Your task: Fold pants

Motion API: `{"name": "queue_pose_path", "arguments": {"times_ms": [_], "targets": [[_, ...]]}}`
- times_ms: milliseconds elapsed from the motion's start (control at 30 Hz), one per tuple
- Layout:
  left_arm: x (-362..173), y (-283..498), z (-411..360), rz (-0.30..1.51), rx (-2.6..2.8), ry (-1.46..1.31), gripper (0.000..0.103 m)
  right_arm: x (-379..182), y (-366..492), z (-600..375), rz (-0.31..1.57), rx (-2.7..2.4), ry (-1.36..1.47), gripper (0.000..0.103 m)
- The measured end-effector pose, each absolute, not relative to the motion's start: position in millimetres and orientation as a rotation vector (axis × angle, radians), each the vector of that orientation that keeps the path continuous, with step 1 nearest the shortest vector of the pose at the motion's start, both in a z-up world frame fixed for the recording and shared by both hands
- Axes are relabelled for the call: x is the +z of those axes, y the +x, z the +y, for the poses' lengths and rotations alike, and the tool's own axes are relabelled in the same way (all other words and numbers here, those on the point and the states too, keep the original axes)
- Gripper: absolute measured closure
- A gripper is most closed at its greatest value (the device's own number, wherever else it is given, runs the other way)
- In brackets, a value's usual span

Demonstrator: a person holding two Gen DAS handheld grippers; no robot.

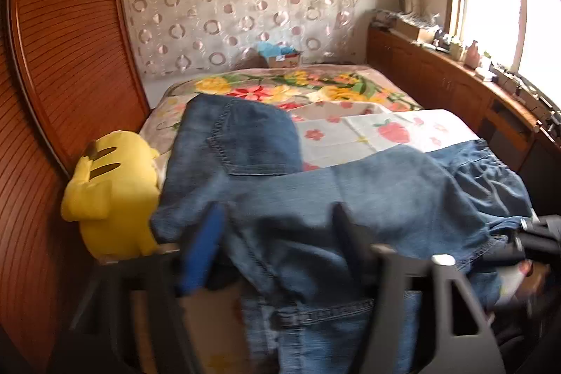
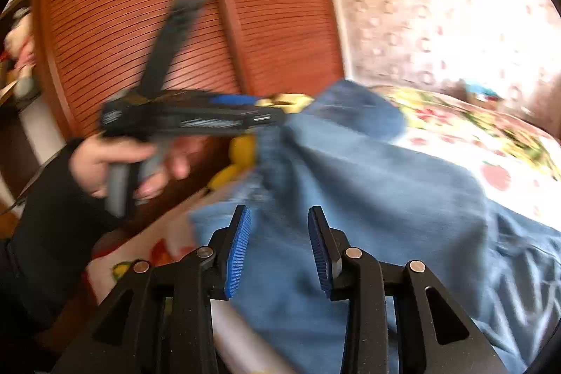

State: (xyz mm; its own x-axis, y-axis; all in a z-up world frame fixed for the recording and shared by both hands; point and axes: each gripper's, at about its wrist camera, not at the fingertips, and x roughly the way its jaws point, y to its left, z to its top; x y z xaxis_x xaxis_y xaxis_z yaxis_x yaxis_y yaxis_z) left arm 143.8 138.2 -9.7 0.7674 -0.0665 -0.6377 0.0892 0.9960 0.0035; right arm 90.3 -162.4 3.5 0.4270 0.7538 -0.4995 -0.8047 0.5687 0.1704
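Blue denim pants (image 1: 315,198) lie bunched on the bed, a back pocket facing up at the left. In the left wrist view my left gripper (image 1: 277,230) has its fingers spread, with denim draped between and over them. The right wrist view shows the left gripper (image 2: 270,118) from the side, touching the lifted edge of the pants (image 2: 350,181); its hold is blurred. My right gripper (image 2: 278,247) is open just above the denim, holding nothing.
A yellow plush toy (image 1: 112,191) sits at the bed's left edge against a brown slatted wardrobe (image 1: 63,58). A floral blanket (image 1: 298,86) and strawberry sheet (image 1: 392,128) cover the bed. A wooden shelf (image 1: 455,72) with clutter runs under the window at the right.
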Motion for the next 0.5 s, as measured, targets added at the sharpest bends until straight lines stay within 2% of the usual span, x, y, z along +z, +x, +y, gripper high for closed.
{"name": "queue_pose_path", "arguments": {"times_ms": [333,500], "targets": [[-22,124,88,0.669,-0.164,0.017,0.024,-6,105,-202,0.602,0.719,-0.077,0.067],[-31,123,61,0.681,-0.208,0.02,0.024,-6,104,-205,0.614,0.66,-0.055,0.058]]}}
